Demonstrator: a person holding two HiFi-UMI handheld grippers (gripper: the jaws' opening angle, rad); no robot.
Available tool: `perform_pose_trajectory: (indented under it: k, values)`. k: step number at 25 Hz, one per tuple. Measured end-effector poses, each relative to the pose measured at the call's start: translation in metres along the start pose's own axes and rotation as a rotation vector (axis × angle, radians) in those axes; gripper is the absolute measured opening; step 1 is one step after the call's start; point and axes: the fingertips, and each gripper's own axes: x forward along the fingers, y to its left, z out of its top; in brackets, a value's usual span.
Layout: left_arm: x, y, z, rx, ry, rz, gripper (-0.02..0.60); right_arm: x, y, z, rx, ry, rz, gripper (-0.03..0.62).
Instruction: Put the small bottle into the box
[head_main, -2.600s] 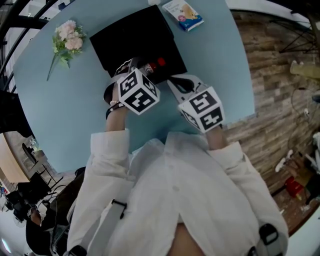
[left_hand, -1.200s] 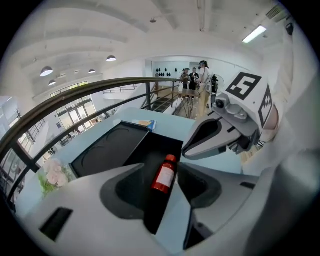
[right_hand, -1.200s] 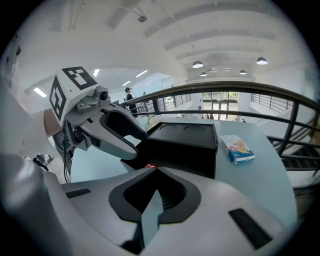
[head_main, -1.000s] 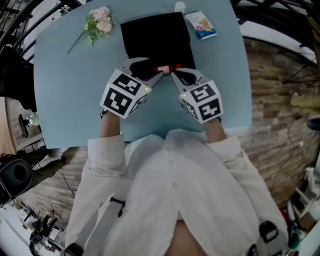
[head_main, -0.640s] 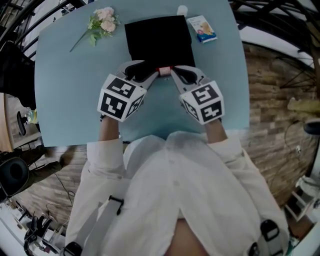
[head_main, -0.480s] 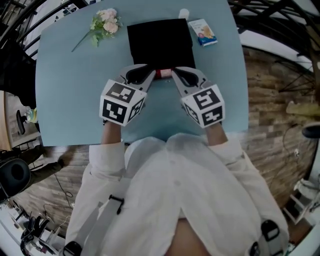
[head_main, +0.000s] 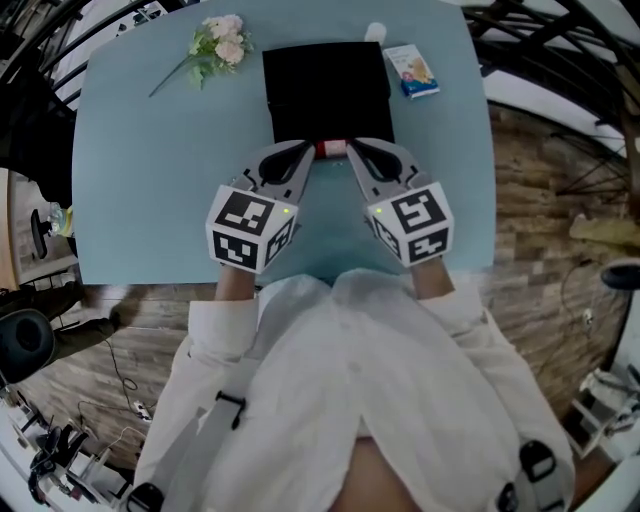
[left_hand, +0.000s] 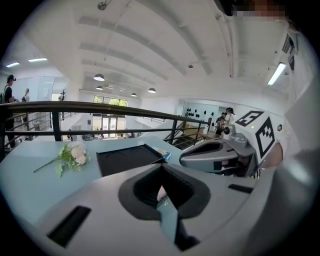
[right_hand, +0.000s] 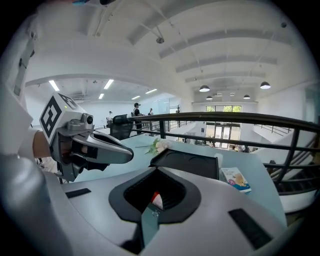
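The small bottle (head_main: 332, 149), pale with a red cap, hangs level between the two gripper tips, just over the near edge of the black box (head_main: 325, 80). My left gripper (head_main: 312, 150) has just been closing and now stands shut on the bottle's left end. A pink bit of the bottle (left_hand: 161, 191) shows at its tips in the left gripper view. My right gripper (head_main: 350, 150) is shut on the other end. There the red and white bottle (right_hand: 156, 198) peeks past the closed jaws. The box (right_hand: 192, 162) lies open and shallow ahead.
On the pale blue table (head_main: 150, 150), a pink flower sprig (head_main: 215, 40) lies left of the box. A small printed carton (head_main: 412, 72) lies right of it, and a white object (head_main: 375, 30) sits behind it. A black railing (right_hand: 240, 120) runs beyond the table's far edge.
The left jaws, wide open a second ago, have shut onto the bottle's end. Both grippers have risen a little and drawn slightly towards me with the bottle between them.
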Motion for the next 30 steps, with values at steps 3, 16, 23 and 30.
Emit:
perform_pose_trajectory:
  k: [3,16,23,30]
  values:
    - [0.001,-0.002,-0.006,0.020,0.020,0.034,0.003,-0.001,0.004,-0.003,-0.011,0.002,0.024,0.003]
    - [0.013,-0.021,-0.030,0.018,0.086,0.052,0.003,-0.001,0.016,-0.023,0.044,0.079,0.085,0.003]
    - [0.018,-0.025,-0.051,-0.003,0.173,0.040,0.002,0.000,0.018,-0.037,0.093,0.136,0.096,0.003]
    - [0.019,-0.020,-0.064,-0.042,0.203,0.046,0.003,0.002,0.018,-0.052,0.126,0.179,0.117,0.003]
